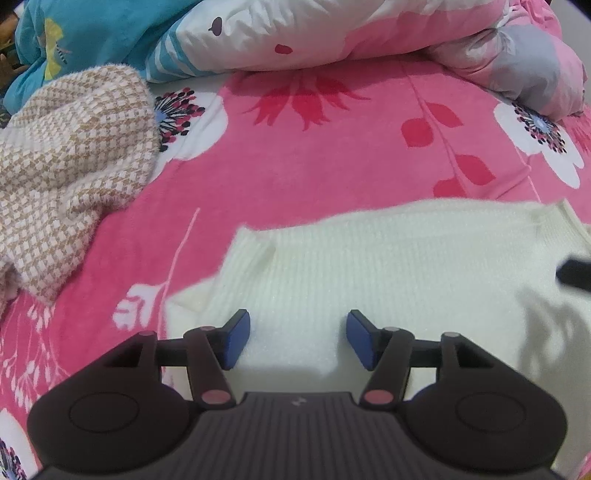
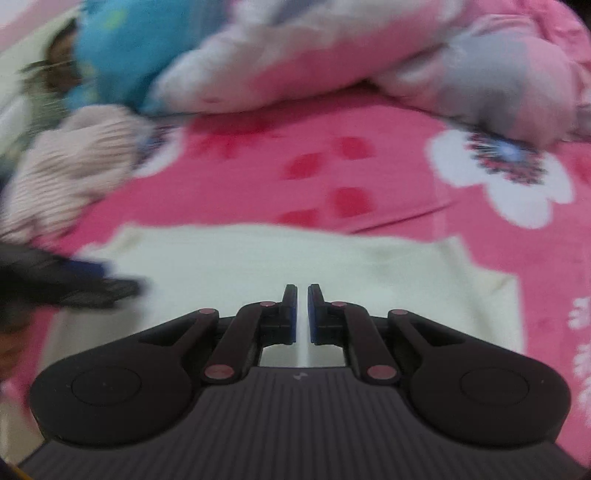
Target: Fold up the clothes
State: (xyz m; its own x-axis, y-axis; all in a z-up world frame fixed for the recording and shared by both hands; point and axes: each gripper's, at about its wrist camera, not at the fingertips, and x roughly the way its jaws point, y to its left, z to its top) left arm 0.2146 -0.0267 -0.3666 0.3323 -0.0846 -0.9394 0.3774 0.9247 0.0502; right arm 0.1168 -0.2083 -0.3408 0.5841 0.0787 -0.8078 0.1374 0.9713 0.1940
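The white sweater (image 1: 369, 266) looks already folded into a tidy block, lying flat mid-bed on the pink sheet (image 1: 295, 155). Left claw (image 1: 297, 339) is released, spread above it, gripping nothing. Right claw (image 2: 302, 314) is clenched and empty. The checked knit (image 1: 66, 162), bunched toward the bed's left edge, still needs folding, I'd say.

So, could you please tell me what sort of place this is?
Most likely a bedroom: the white sweater lies on a bed with a pink floral sheet, and a bunched duvet sits behind it.
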